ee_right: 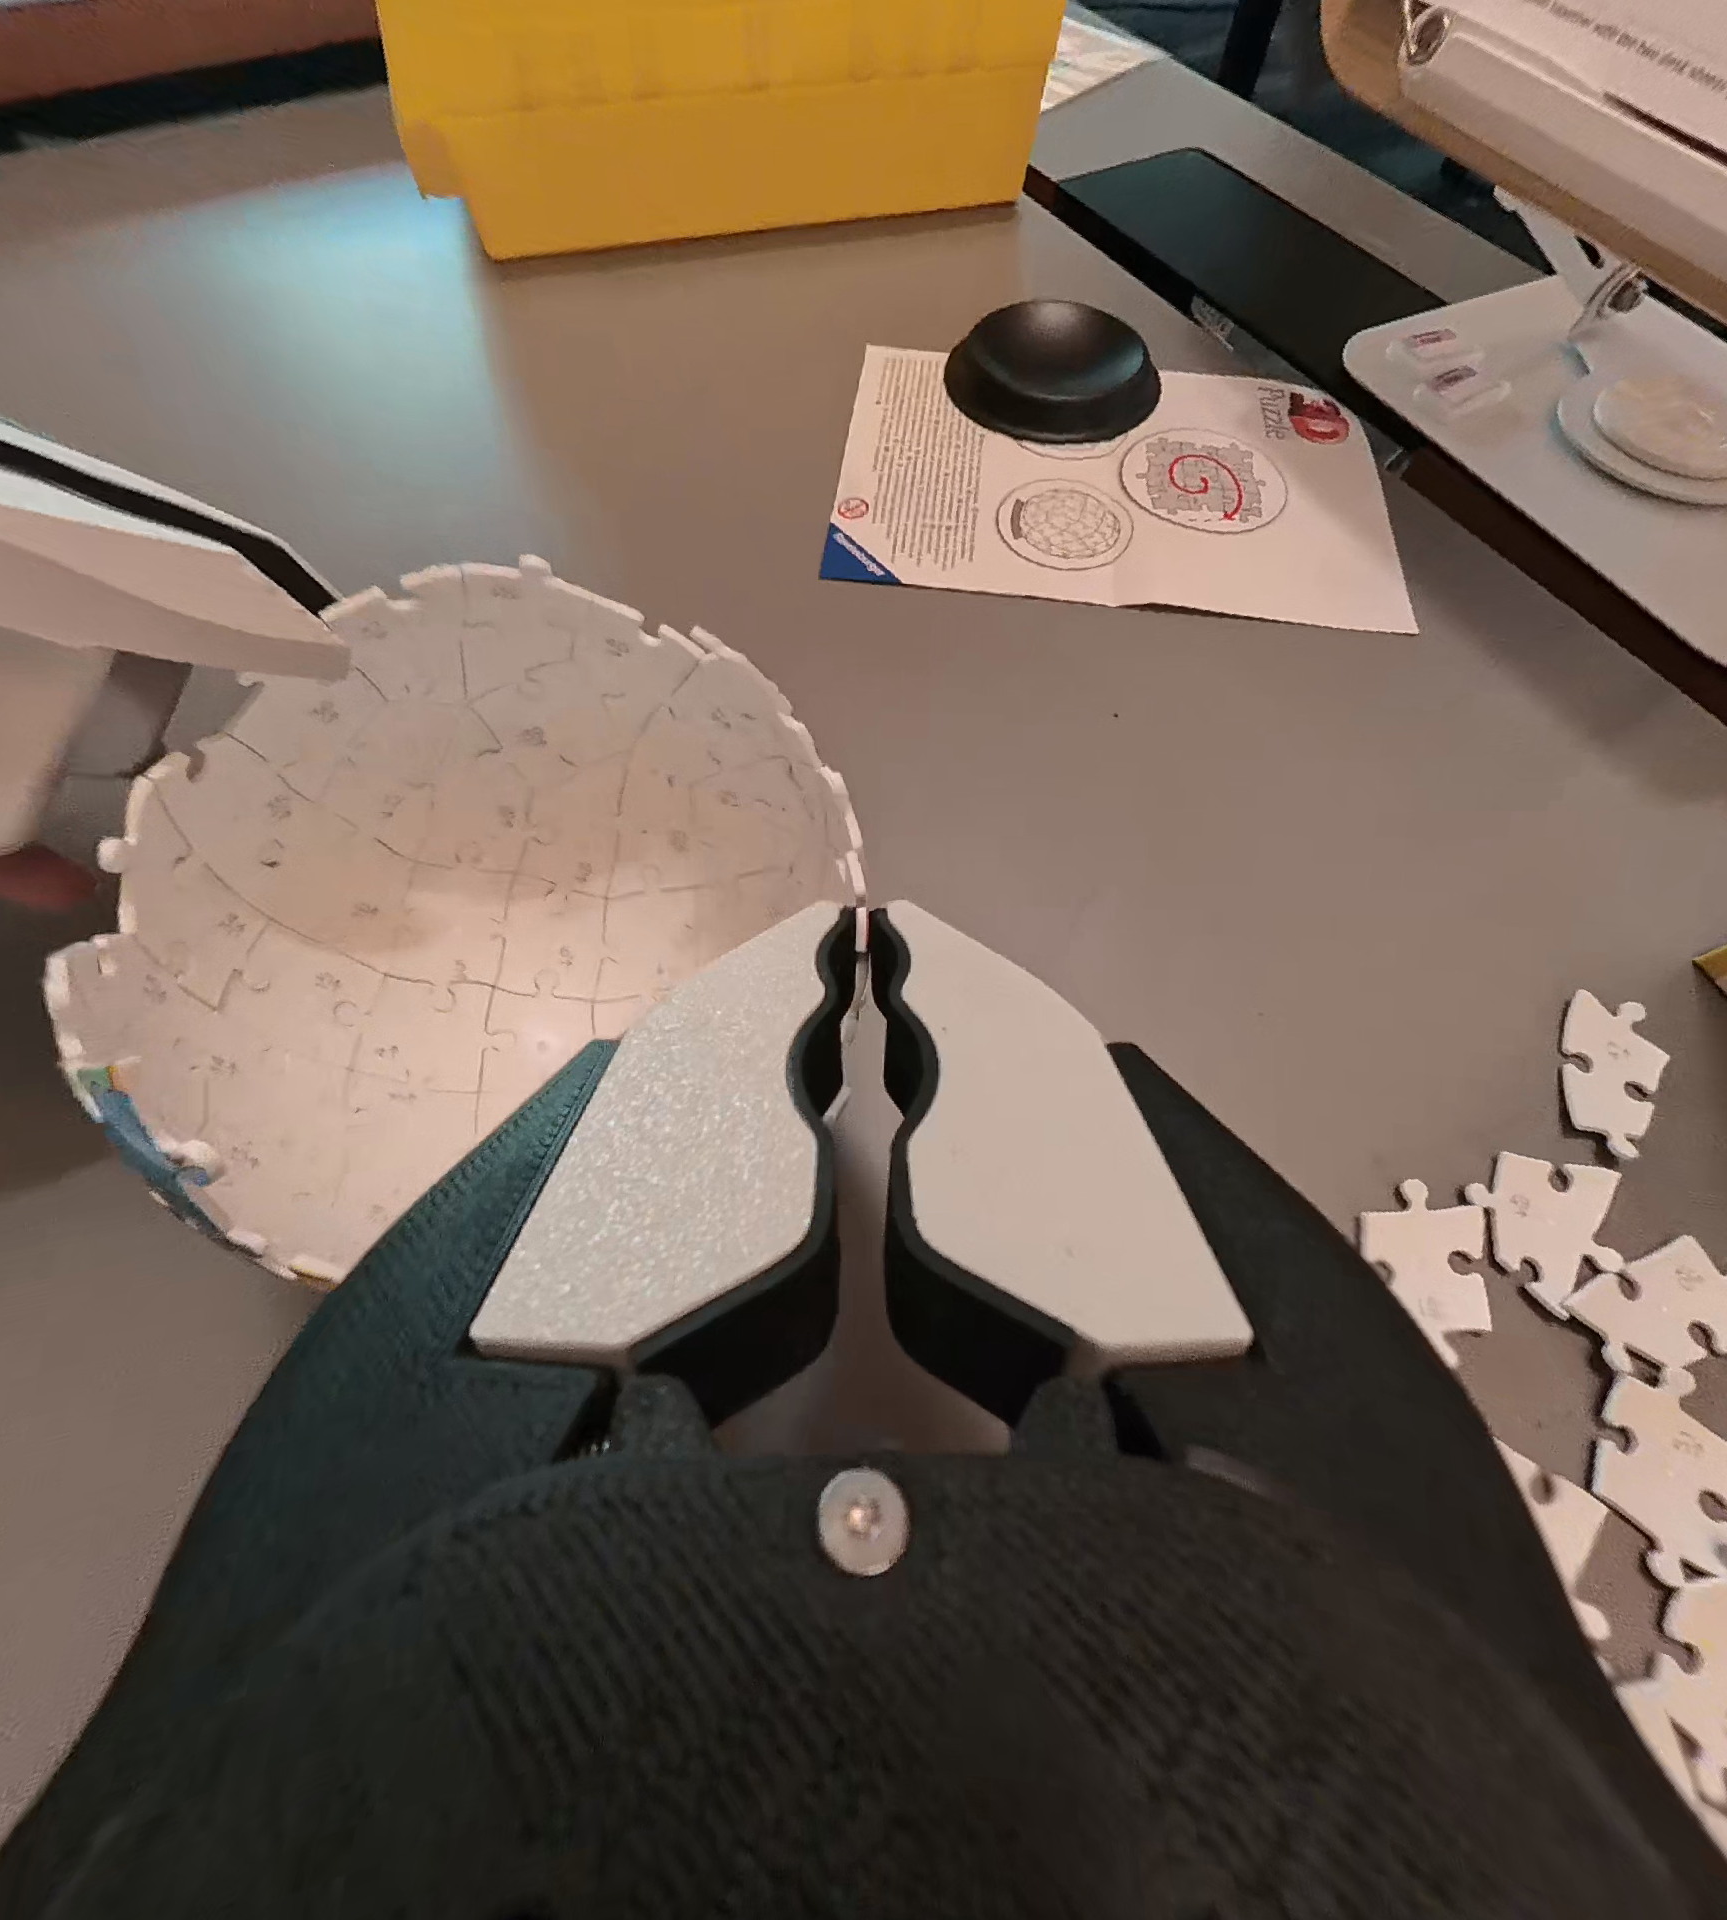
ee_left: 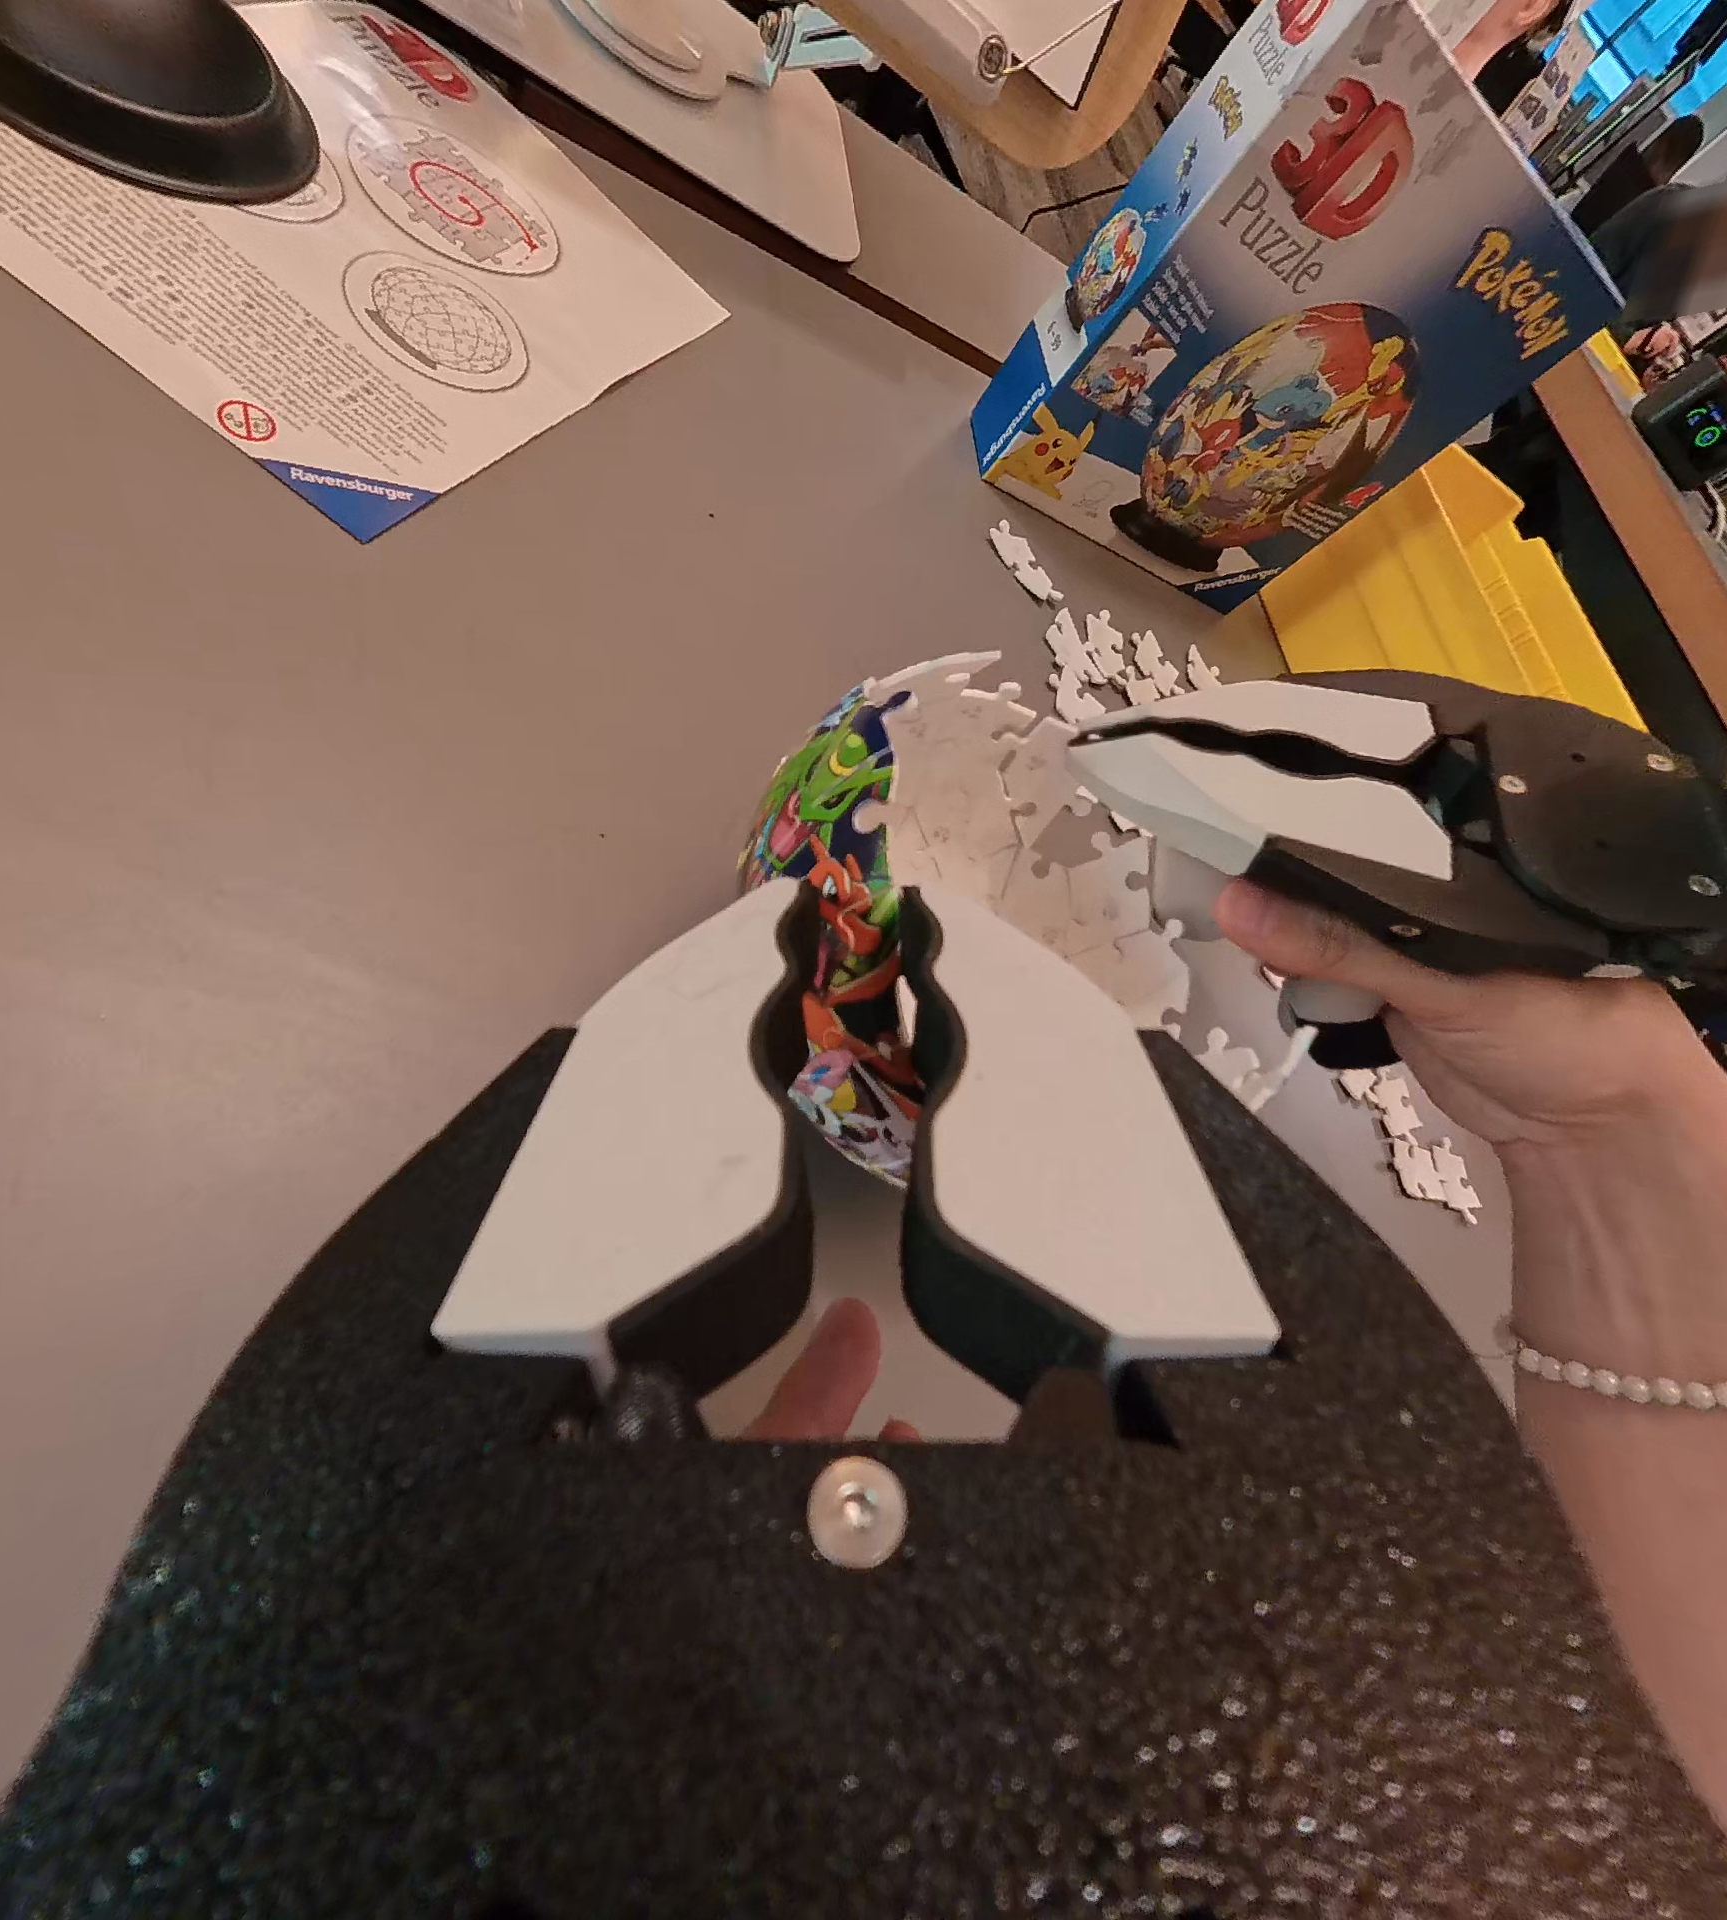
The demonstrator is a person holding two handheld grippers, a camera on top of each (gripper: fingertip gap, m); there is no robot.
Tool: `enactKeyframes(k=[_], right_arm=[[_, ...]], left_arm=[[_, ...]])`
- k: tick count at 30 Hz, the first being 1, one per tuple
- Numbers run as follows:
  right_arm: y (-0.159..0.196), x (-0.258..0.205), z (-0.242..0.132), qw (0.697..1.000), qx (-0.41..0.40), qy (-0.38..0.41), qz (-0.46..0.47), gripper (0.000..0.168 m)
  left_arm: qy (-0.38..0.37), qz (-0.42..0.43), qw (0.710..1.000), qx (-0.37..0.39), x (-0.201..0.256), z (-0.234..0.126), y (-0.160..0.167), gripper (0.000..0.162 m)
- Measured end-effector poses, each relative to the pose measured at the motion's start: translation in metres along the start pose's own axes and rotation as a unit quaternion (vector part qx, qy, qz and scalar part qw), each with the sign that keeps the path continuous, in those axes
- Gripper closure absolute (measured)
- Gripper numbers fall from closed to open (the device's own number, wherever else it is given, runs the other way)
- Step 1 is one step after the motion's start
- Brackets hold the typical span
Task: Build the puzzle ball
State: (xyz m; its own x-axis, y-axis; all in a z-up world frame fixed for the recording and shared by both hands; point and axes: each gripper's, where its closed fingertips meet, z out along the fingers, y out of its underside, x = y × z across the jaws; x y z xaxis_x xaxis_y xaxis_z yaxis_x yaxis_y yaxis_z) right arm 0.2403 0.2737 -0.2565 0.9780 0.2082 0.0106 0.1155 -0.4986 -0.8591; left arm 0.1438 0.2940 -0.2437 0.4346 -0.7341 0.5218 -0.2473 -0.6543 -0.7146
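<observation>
Gripper work here is a two-sided hold: the left gripper (ee_left: 851, 914) is closed on the wall of the half-built puzzle ball (ee_right: 443, 894), its printed outside showing between the pads, while the right gripper (ee_right: 864, 928) is pinched nearly shut on the rim on the opposite side, apparently with a thin white piece or the rim edge itself between its tips; which one cannot be told. Judging from this, the left grip steadies the open shell, tilted so the white inside faces the right gripper, and the right one presses at the jagged edge where the next row goes.

Relative to the ball, loose white pieces (ee_right: 1607, 1320) lie scattered on the grey surface (ee_right: 1202, 831) just beside it, on the right gripper's side, within easy reach. Beyond the ball, well apart, the instruction sheet (ee_right: 1129, 520) lies flat with the black stand (ee_right: 1051, 369) resting on its corner, presumably waiting for the finished sphere. Also beyond the ball stand the puzzle box (ee_left: 1295, 343) and a yellow bin (ee_right: 724, 114). Behind these the room looks like an office with other desks.
</observation>
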Motion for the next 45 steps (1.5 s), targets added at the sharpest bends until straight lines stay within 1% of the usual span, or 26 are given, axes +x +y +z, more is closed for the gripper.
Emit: enactKeyframes(k=[1, 5, 12, 25, 30, 32, 36, 45], right_arm=[[0.002, 0.001, 0.000, 1.000, -0.010, 0.006, -0.006, 0.166], [-0.002, 0.006, 0.001, 0.999, -0.003, 0.028, -0.021, 0.166], [-0.001, 0.003, 0.002, 0.999, -0.010, 0.008, -0.037, 0.166], [-0.003, 0.009, 0.010, 0.995, -0.041, 0.011, -0.089, 0.166], [-0.006, 0.010, 0.011, 0.998, -0.020, -0.005, -0.066, 0.166], [-0.008, 0.009, 0.011, 0.998, -0.005, -0.011, -0.065, 0.166], [-0.008, 0.009, 0.011, 0.998, -0.001, -0.015, -0.067, 0.166], [-0.004, 0.012, 0.017, 0.995, -0.040, -0.013, -0.092, 0.165]], left_arm=[[0.000, -0.001, 1.000, 0.000, 0.000, 0.000, 0.000, 0.148], [0.002, 0.000, 1.000, -0.003, 0.001, 0.001, 0.002, 0.148], [0.005, 0.000, 1.000, -0.004, 0.001, 0.000, 0.002, 0.148], [0.008, 0.015, 1.000, -0.012, 0.004, 0.002, 0.001, 0.147], [0.011, 0.014, 1.000, -0.012, 0.004, 0.002, 0.001, 0.147], [0.009, 0.015, 1.000, -0.011, 0.003, 0.002, 0.000, 0.147], [0.011, 0.015, 1.000, -0.010, 0.004, 0.002, 0.000, 0.147], [0.014, 0.023, 1.000, -0.010, 0.008, 0.002, -0.001, 0.147]])
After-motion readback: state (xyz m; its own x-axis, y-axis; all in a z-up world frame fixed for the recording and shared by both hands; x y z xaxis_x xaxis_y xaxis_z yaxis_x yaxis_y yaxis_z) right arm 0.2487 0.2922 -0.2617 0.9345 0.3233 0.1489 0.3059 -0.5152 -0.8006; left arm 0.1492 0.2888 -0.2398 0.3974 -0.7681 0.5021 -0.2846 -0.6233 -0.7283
